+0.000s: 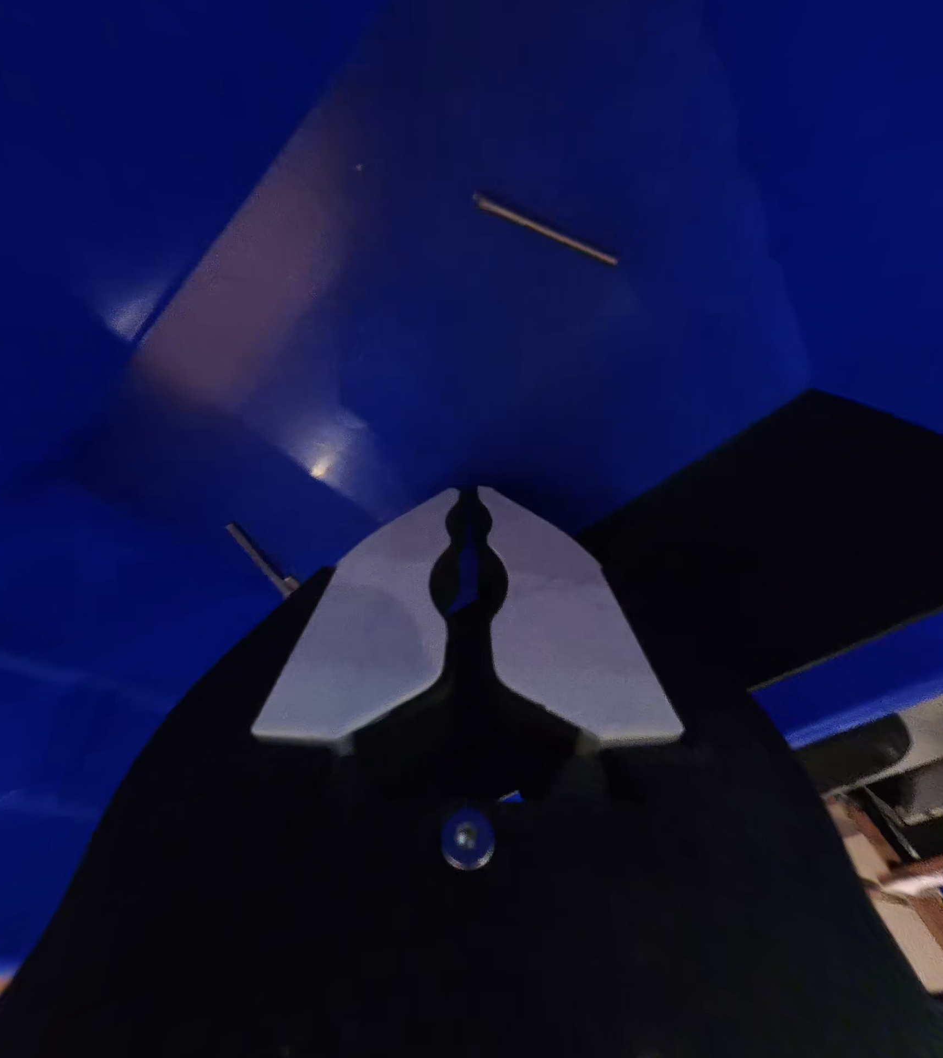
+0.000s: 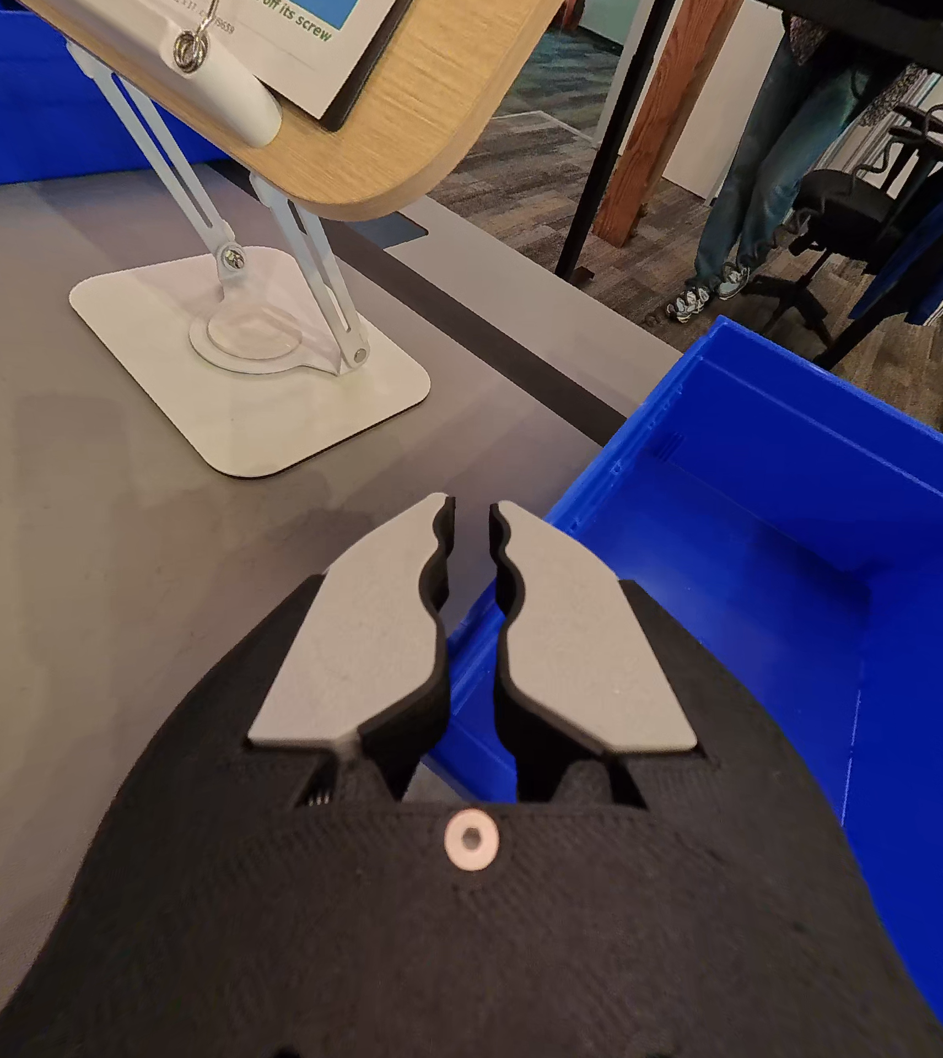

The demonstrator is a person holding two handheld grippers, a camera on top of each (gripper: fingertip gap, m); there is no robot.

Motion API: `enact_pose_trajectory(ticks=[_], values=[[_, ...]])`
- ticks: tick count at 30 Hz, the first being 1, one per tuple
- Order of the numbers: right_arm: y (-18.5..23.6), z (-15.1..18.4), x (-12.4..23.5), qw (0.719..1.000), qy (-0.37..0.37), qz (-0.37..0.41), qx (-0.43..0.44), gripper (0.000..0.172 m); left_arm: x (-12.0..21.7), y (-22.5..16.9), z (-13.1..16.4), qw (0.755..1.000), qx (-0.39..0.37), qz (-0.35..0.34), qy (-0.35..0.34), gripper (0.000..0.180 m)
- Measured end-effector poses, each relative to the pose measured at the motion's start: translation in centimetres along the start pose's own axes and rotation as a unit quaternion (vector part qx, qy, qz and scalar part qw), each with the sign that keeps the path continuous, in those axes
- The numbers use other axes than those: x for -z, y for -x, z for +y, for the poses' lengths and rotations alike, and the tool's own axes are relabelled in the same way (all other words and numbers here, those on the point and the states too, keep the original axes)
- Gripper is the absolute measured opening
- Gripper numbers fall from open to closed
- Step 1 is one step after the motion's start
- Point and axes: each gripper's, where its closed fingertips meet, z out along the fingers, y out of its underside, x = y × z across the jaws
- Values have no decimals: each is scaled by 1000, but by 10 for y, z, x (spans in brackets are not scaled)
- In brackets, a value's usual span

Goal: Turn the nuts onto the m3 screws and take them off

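Observation:
In the left wrist view my left gripper (image 1: 469, 493) is down inside a blue bin (image 1: 572, 355), with its fingertips closed together near the bin floor. I see nothing between the pads. One long thin metal screw (image 1: 544, 229) lies on the bin floor ahead of the tips. A second screw (image 1: 259, 556) lies at the left, partly hidden behind the gripper body. In the right wrist view my right gripper (image 2: 472, 506) hovers over the grey table (image 2: 85, 572) beside the rim of a blue bin (image 2: 772, 515). Its pads stand a little apart with nothing between them.
A white stand base (image 2: 251, 372) carries a wooden board (image 2: 417, 114) over the table's far left. Another blue bin (image 2: 11, 103) stands at the back left. A dark flat slab (image 1: 801, 515) crosses the right of the left wrist view. A person's legs (image 2: 755, 189) and an office chair (image 2: 858, 206) are beyond the table. Across from one pair of fingers to the other is roughly 65 centimeters.

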Motion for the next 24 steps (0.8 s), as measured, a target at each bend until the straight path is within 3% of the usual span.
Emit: enact_pose_trajectory(ticks=[2,5,7,17,24], values=[[0,2,-1,1000,3,0,0,12,10,12,-6,999,2,-37,-21,0],[0,3,-1,1000,4,0,-1,11,31,29,-15,996,21,-72,-57,36],[0,4,-3,1000,7,-2,-2,11,36,36,-14,995,40,-77,-56,43],[1,4,-3,1000,8,-4,0,12,10,33,3,996,57,-65,25,90],[2,5,-4,1000,8,-7,1,12,-2,31,7,994,97,-41,42,106]])
